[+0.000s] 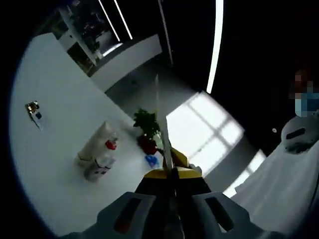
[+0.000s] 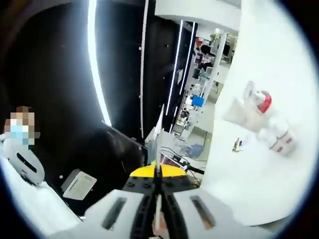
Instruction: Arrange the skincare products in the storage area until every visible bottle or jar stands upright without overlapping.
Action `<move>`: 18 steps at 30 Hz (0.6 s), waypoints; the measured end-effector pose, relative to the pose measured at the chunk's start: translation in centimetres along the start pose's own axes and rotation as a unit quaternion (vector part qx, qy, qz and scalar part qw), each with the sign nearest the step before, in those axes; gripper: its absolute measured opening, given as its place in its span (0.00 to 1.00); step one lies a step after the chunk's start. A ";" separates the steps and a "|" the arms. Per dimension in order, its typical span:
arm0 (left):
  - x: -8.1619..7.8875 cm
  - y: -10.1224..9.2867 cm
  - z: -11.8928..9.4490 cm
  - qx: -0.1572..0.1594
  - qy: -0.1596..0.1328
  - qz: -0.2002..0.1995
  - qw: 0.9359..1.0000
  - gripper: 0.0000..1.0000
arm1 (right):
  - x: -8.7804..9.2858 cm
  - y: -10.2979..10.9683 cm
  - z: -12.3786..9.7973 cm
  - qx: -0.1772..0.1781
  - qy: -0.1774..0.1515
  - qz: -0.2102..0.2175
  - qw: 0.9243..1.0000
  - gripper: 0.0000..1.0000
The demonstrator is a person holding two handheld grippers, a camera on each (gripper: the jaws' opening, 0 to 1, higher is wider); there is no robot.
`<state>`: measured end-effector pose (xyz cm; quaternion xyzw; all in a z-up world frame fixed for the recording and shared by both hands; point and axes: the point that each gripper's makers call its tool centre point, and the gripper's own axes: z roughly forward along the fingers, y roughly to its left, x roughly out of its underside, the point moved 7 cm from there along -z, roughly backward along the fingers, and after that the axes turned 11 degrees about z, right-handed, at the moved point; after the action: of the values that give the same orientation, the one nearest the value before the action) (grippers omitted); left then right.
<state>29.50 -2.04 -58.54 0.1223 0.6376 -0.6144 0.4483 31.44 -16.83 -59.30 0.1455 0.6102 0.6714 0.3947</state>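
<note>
Skincare bottles (image 1: 97, 152) on white table (image 1: 55, 109), left of closed left tool (image 1: 169, 149)

The left gripper (image 1: 172, 174) has 2 grey moulded jaw bodies, each with a dark slanted recess showing a reddish patch inside. Between them sits a black core topped by a yellow cap, and a thin pale blade-like strip runs up the centre line. The right gripper (image 2: 157, 172) is built alike: 2 light grey bodies with dark slots, black linkage with small screws, and a yellow cap.
</note>
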 end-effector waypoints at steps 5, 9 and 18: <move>0.3 0.6 -0.5 -0.015 -0.006 -0.014 1.000 0.00 | 0.1 -0.3 0.3 0.018 0.016 -0.069 0.997 0.05; 0.5 1.0 -1.0 -0.030 -0.006 -0.017 0.999 0.00 | 0.7 -0.7 0.3 0.034 0.058 -0.122 0.990 0.14; 0.9 2.5 -1.8 -0.068 -0.007 -0.030 0.997 0.00 | 1.5 -1.5 0.4 0.054 0.101 -0.156 0.981 0.40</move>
<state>30.03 -0.26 -61.18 0.0681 0.6786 -0.5833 0.4411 31.31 -15.58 -61.00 0.0011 0.6973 0.5786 0.4230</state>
